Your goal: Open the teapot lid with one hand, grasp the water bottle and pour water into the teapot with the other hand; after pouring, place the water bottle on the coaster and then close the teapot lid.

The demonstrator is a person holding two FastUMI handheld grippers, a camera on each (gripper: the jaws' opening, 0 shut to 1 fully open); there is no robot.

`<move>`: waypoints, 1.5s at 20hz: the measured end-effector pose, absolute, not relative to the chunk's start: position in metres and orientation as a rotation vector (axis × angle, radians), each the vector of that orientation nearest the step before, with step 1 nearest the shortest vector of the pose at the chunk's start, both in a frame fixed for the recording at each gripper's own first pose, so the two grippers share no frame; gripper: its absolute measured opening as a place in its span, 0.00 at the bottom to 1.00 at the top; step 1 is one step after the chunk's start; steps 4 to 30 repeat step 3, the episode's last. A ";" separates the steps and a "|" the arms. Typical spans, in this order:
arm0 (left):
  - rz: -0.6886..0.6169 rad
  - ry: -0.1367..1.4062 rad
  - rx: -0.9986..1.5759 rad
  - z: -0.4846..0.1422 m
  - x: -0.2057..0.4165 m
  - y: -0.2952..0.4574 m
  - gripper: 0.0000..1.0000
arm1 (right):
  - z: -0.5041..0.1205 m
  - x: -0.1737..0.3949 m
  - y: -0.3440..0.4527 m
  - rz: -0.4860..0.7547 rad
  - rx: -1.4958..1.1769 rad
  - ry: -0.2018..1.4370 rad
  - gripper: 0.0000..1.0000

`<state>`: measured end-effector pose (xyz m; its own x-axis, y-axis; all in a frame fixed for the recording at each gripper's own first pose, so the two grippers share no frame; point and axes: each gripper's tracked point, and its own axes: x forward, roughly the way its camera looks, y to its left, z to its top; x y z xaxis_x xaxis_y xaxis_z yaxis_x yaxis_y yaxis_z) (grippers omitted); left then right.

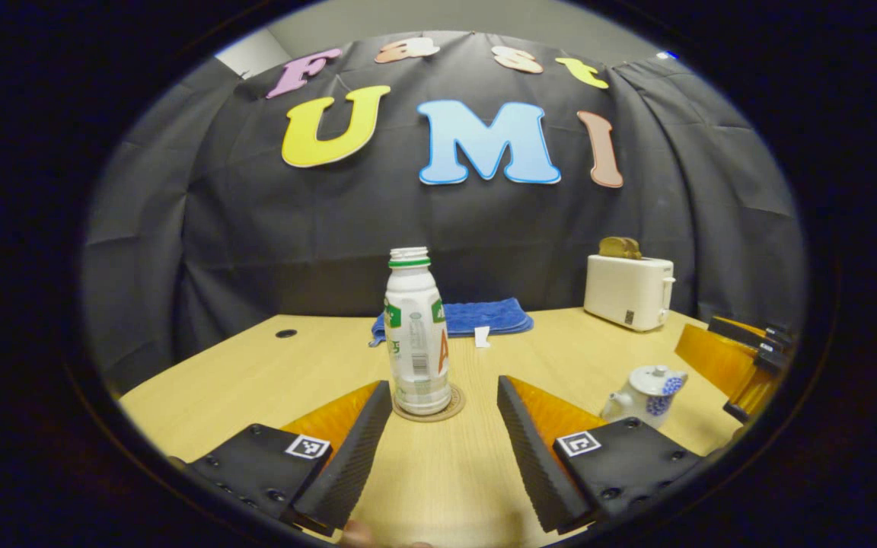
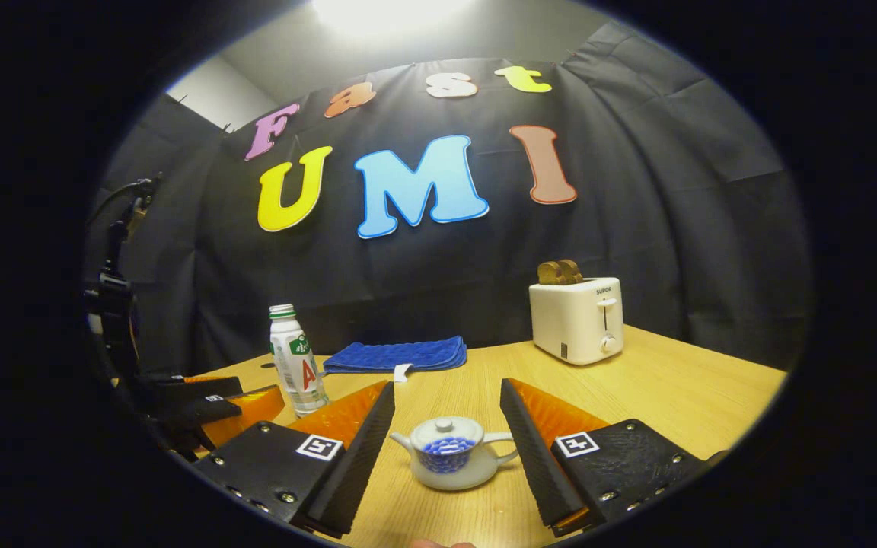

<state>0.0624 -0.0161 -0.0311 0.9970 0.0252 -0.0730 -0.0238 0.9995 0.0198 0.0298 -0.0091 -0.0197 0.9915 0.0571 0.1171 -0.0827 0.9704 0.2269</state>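
A white uncapped water bottle (image 1: pixel 416 335) with a green label stands upright on a round coaster (image 1: pixel 455 405), just ahead of my left gripper (image 1: pixel 444 387), which is open and not touching it. To the right sits the small white-and-blue teapot (image 1: pixel 648 392), with the right gripper (image 1: pixel 735 361) beyond it. In the right gripper view the teapot (image 2: pixel 450 453) rests on the table with its lid (image 2: pixel 444 430) on, low between the spread fingers of my open right gripper (image 2: pixel 448 388). The bottle (image 2: pixel 298 369) stands to the left, behind the left gripper (image 2: pixel 210 407).
A white toaster (image 1: pixel 629 289) with bread in its slots stands at the back right of the wooden table (image 1: pixel 256 380). A folded blue cloth (image 1: pixel 484 316) lies at the back, behind the bottle. A cable hole (image 1: pixel 285 333) is at the back left.
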 end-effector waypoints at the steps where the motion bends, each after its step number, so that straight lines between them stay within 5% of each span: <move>1: 0.019 0.064 0.015 -0.032 0.051 -0.022 0.97 | -0.023 0.022 -0.002 0.082 0.237 -0.103 0.87; 2: 0.009 0.063 0.009 -0.036 0.041 -0.028 0.88 | -0.026 0.016 0.002 0.082 0.226 -0.097 0.87; 30: 0.001 0.061 0.006 -0.038 0.034 -0.031 0.88 | -0.028 0.010 0.003 0.079 0.207 -0.095 0.87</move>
